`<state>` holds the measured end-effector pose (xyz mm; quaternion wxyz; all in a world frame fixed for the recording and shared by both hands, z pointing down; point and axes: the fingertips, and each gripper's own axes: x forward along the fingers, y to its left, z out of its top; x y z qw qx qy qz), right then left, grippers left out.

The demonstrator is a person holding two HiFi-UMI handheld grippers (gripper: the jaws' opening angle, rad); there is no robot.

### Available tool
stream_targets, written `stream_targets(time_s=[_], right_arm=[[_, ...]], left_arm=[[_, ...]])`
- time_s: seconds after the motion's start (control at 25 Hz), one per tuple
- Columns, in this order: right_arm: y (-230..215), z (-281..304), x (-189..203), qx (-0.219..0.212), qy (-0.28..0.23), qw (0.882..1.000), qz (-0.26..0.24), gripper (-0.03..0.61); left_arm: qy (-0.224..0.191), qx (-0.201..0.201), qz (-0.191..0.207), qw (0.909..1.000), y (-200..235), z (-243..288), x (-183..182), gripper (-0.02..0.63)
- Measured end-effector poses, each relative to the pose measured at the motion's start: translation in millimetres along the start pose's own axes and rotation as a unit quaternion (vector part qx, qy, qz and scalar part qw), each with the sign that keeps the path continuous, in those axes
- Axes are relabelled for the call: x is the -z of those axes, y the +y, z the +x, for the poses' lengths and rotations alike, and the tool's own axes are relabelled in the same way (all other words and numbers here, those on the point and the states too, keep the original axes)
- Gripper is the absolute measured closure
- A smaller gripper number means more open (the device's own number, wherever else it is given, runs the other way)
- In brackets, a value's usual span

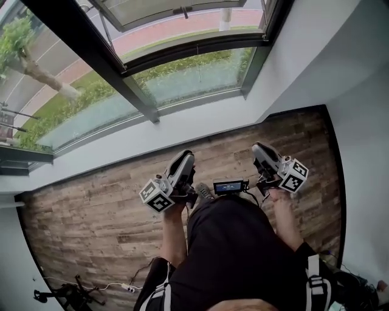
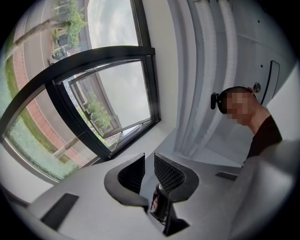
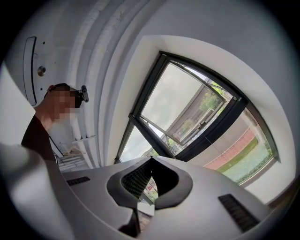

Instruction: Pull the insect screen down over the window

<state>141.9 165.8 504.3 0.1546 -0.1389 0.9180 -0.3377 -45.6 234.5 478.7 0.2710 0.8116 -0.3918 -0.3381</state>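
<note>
Head view, grippers: the left gripper [image 1: 185, 159] and right gripper [image 1: 260, 149] are held low at the person's waist over the wooden floor [image 1: 91, 218], well apart from the window [image 1: 200, 73].
Head view, window: its sash [image 1: 176, 11] is swung open, and grass and path show sharply through the glass.
Head view, insect screen: no mesh or pull bar can be made out.
Left gripper view, jaws: a narrow gap with nothing in it, so the gripper is released and empty.
Left gripper view, window: the dark frame and the open sash lie ahead, with no mesh visible across them.
Right gripper view, jaws: the tips meet, clenched on nothing.
Right gripper view, window: the opening is again bare of visible mesh, and fine mesh might not show here.
Stage, judged: lowered hands fit either a pause ahead of a reach or a rest after one.
Pulling well, judged: grip the screen's bottom bar evenly and keep it level. Draw it straight down so the mesh stays in its side tracks.
</note>
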Motion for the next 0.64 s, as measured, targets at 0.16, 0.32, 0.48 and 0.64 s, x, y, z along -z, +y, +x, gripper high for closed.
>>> stream_targets(time_s=[0.16, 0.32, 0.48, 0.64], right_arm=[[-15.0, -12.3, -1.1, 0.001, -0.008, 1.000, 0.010, 0.571], [-20.4, -17.0, -3.8, 0.002, -0.009, 1.000, 0.013, 0.571], [-17.2, -31.0, -3.6, 0.000, -0.008, 1.000, 0.019, 0.571], [9.5, -72.8, -15.0, -0.007, -0.013, 1.000, 0.016, 0.571]], left_arm=[[0.008, -0.009, 0.001, 0.9999, 6.7, 8.1, 13.5, 0.558], [0.014, -0.010, 0.004, 0.9998, 4.5, 13.8, 15.9, 0.558], [0.020, -0.015, 0.006, 0.9997, -7.4, 13.5, 27.9, 0.558], [0.024, -0.013, 0.014, 0.9995, -55.3, 15.1, 53.4, 0.558]])
